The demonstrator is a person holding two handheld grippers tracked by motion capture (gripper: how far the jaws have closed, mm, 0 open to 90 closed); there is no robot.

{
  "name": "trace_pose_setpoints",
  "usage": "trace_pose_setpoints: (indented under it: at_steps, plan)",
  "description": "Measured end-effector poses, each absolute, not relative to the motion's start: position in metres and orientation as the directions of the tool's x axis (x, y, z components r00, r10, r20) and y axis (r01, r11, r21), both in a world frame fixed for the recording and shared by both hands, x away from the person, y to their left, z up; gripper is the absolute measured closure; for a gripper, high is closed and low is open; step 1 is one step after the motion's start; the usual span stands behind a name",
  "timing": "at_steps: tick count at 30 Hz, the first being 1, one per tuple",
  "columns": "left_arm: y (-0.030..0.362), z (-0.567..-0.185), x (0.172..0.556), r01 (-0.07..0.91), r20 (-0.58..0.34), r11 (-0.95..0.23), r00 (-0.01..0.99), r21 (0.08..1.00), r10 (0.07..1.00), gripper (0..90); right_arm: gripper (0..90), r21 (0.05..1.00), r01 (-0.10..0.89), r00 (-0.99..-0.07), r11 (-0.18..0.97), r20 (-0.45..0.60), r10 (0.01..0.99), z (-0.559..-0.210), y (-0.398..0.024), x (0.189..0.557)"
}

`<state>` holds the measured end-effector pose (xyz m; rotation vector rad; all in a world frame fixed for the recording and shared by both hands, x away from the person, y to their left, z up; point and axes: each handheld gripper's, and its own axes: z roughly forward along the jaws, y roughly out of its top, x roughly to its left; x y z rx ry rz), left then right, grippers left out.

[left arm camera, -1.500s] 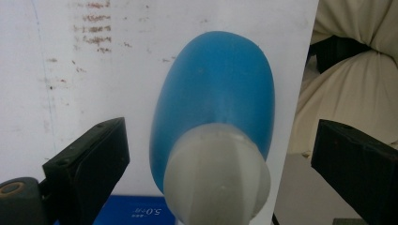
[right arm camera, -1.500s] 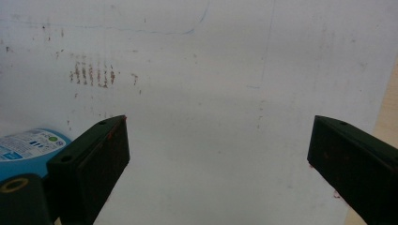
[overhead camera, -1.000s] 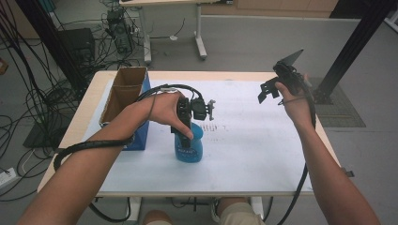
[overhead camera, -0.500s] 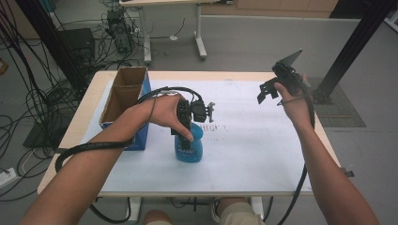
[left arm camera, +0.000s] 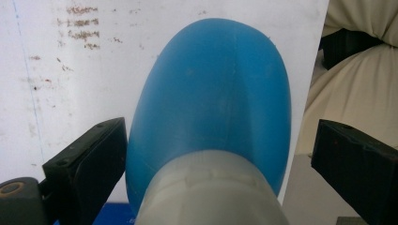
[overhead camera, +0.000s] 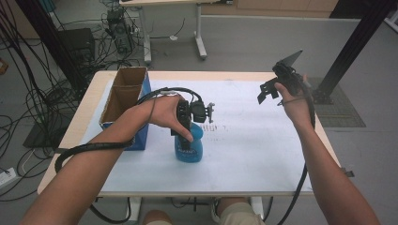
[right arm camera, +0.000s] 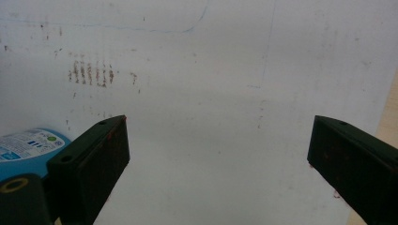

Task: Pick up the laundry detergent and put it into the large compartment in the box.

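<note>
A blue bottle [overhead camera: 189,146] stands upright on the white sheet [overhead camera: 253,154] covering the tabletop [overhead camera: 89,110], near its front edge. The left gripper [left arm camera: 216,154] hangs directly above the bottle's grey cap [left arm camera: 211,187], pointing down; its fingers [left arm camera: 89,159] are spread apart on either side of the bottle, the left one close to its side, the right one well clear. Just left of the bottle sits an open cardboard box [overhead camera: 124,101]. The right gripper [overhead camera: 277,82] is held raised over the tabletop's far right area, fingers [right arm camera: 94,159] wide apart with nothing between them.
</note>
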<state>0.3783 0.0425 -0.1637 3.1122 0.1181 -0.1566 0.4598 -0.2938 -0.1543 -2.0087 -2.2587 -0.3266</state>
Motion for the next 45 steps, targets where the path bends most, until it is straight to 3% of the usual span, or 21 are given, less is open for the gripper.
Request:
trace_pose_setpoints:
  at_steps: [45]
  plan:
    - [0.0432,-0.1643,0.3765,0.076,-0.095,-0.997,0.993,0.018,0.074,5.0,6.0,0.096,0.99,-0.125,0.106,0.22,0.968,-0.1529,-0.2934,0.459]
